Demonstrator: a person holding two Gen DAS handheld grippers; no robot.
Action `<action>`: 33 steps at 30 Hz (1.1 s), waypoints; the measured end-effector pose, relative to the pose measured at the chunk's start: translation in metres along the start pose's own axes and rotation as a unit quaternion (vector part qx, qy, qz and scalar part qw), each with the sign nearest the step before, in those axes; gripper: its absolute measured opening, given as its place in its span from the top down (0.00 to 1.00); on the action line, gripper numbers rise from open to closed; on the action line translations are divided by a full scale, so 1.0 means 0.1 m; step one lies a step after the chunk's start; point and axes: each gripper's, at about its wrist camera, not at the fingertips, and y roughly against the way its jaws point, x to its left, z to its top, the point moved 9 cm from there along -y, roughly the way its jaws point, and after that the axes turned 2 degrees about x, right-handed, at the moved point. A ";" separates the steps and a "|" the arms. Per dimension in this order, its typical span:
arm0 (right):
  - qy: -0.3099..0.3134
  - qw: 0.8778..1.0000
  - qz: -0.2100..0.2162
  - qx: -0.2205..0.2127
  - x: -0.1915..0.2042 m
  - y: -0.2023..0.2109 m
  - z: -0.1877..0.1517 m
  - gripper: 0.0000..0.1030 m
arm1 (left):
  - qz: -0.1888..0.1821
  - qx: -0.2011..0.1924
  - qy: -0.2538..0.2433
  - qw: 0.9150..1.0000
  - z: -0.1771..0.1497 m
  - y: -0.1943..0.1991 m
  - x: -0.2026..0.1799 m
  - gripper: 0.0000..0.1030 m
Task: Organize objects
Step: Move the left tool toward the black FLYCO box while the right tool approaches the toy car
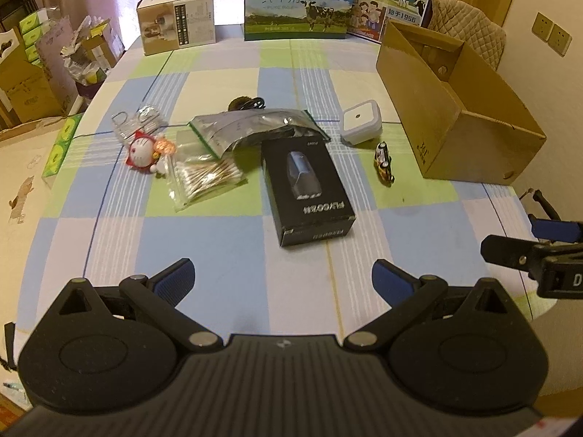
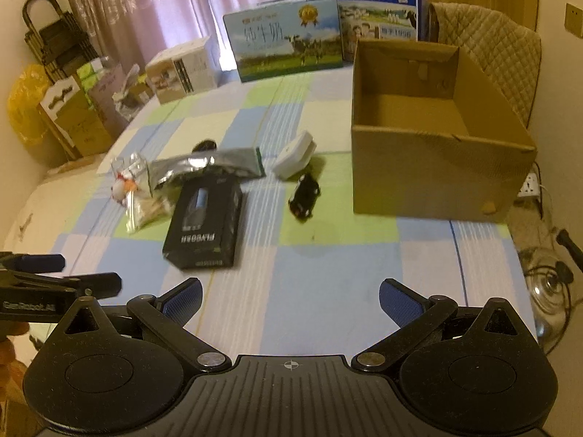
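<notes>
- Checked cloth in blue, green and cream covers the bench [image 1: 218, 247], with pink curtains behind it and milk cartons [image 1: 298, 3] standing along its far edge.
- Left tool [image 1: 282, 278] hovers over the near edge of the bench, its blue-padded fingers [image 1: 178, 276] spread wide with nothing between them.
- Right tool [image 2: 289, 296] hovers likewise, fingers [image 2: 397, 300] spread wide and empty; each tool shows at the side edge of the other's view.
- Just ahead of both lies a black box [image 1: 309, 189], flat on the cloth, its far end partly under a silver zip bag [image 1: 255, 131].
- Left of the box sits a clear bag of cotton swabs [image 1: 204, 178], and beside that a small white and red figure [image 1: 142, 153] with a crumpled clear wrapper [image 1: 136, 123] behind it.
- Right of the box stand a toy car [image 1: 384, 162] and, just behind it, a white square case [image 1: 360, 123].
- Behind the silver bag a dark coiled cable [image 1: 246, 103] peeks out.
- An open cardboard box [image 2: 437, 167] rests at the right side of the bench, well apart from the small things.
- Only the right wrist view looks into the cardboard box, showing a bare floor; it is blurrier, and the car reads there as a dark shape.
- Only the left wrist view shows the swabs and the car's yellow markings clearly, plus a green packet [image 1: 62, 142] at the bench's left edge.
</notes>
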 end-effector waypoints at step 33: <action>-0.042 0.999 0.013 0.006 -0.79 -0.65 0.38 0.07 | 0.036 0.031 -0.001 0.999 0.74 -1.46 -0.27 0.11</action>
